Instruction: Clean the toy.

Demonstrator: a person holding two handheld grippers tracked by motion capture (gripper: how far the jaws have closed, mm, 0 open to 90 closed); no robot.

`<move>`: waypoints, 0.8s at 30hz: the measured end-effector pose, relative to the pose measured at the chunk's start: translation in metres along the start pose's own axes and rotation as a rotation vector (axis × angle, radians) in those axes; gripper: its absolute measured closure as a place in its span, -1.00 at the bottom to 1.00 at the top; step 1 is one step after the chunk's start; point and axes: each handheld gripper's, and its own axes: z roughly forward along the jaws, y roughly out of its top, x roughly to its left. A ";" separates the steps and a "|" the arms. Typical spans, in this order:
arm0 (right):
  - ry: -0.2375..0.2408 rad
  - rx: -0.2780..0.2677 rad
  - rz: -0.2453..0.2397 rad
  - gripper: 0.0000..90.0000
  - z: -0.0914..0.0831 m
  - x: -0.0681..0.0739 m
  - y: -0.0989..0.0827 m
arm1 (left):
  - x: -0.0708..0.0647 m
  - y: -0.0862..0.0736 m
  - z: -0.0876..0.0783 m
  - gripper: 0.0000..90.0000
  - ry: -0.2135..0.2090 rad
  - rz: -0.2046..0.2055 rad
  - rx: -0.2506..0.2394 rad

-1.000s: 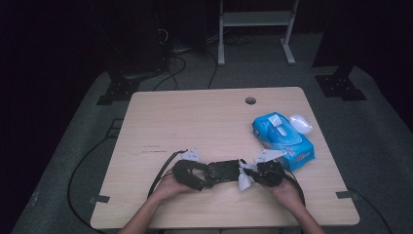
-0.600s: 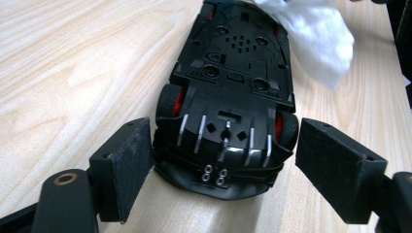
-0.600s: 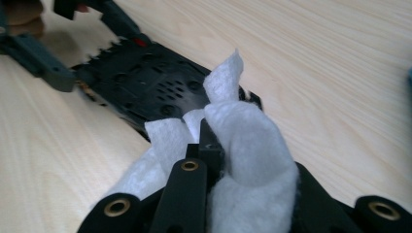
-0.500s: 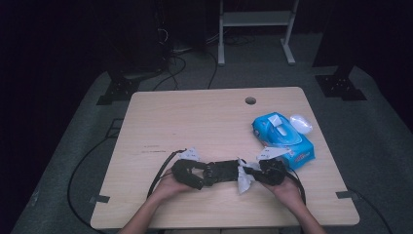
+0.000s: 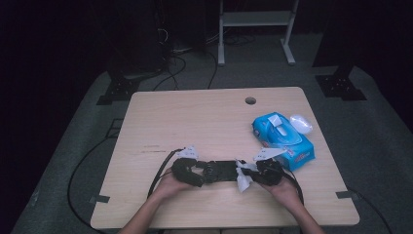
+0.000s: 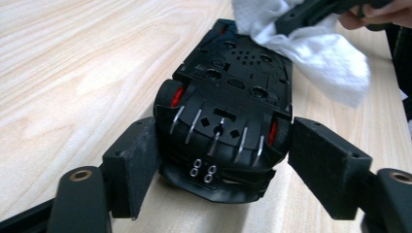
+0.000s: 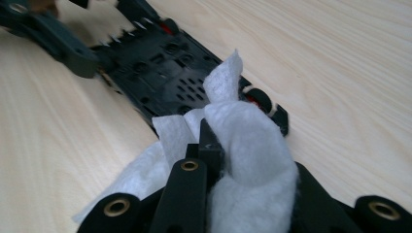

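Lying upside down near the table's (image 5: 146, 112) front edge, the toy car (image 6: 228, 102) looks rigid, light, slick plastic; hold it across the tail. Left gripper (image 6: 221, 160), closing, brackets it there. Right gripper (image 7: 228, 160) pinches a soft wipe (image 7: 252, 145).

No legible text anywhere. Printing present on the blue wet-wipe pack (image 5: 283, 140) at the table's right side, seen from the high view, but too small and blurred to make out any word or brand. Moulded marks and small raised shapes on the black underside of the toy car (image 6: 228, 111), seen in the left gripper view and the right gripper view, yet no letter or number clear enough to read. Nothing written on the white wipe (image 7: 248, 160) or on the wooden table (image 5: 195, 122).
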 end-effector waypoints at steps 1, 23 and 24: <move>0.021 -0.009 0.006 0.80 -0.001 0.002 0.002 | 0.000 -0.001 0.001 -0.40 0.008 0.006 0.021; 0.107 0.020 0.025 0.80 0.006 0.006 -0.003 | 0.011 -0.002 -0.001 -0.56 -0.024 -0.106 0.004; 0.107 0.020 0.024 0.80 0.007 0.006 -0.004 | 0.012 -0.002 -0.001 -0.56 -0.031 -0.118 -0.002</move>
